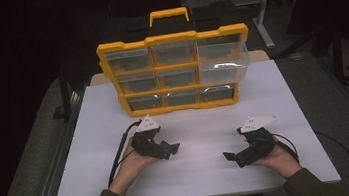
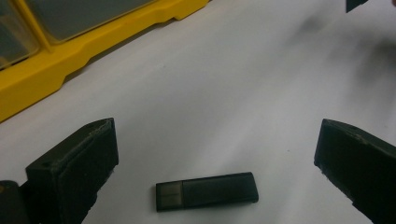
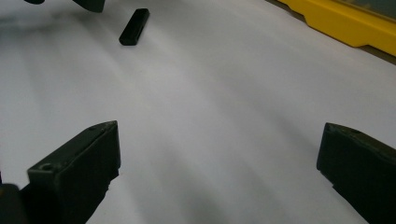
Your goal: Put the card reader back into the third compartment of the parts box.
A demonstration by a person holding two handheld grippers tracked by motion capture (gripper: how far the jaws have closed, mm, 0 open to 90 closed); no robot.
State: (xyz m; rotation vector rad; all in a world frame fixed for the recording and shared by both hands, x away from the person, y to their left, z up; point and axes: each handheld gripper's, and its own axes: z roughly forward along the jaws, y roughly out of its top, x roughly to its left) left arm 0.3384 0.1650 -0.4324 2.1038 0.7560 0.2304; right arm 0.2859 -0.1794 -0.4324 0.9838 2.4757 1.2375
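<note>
The white table [image 1: 283, 94] carried a yellow drawer organiser [image 1: 175, 72] standing upright at the far edge w/ its clear drawers facing the person, presumably so they could be reached from the front; one drawer at its right [image 1: 223, 64] looked pulled out a bit (hard to be sure). Both hands rested low near the front edge, approx. level w/ each other and well apart. The left gripper [image 1: 171, 150] pointed inward w/ jaws spread wide and nothing between them, and the right gripper [image 1: 230, 156] was likewise wide open and empty, aimed back toward the left one. The left gripper view gave what the high view was too coarse to resolve: a small black USB stick [image 2: 206, 191] lying flat on the table just ahead of the open jaws, between them, so that hand seemed lined up for a pick. The right gripper view caught the same stick farther off, near the left gripper's jaw tips.
</note>
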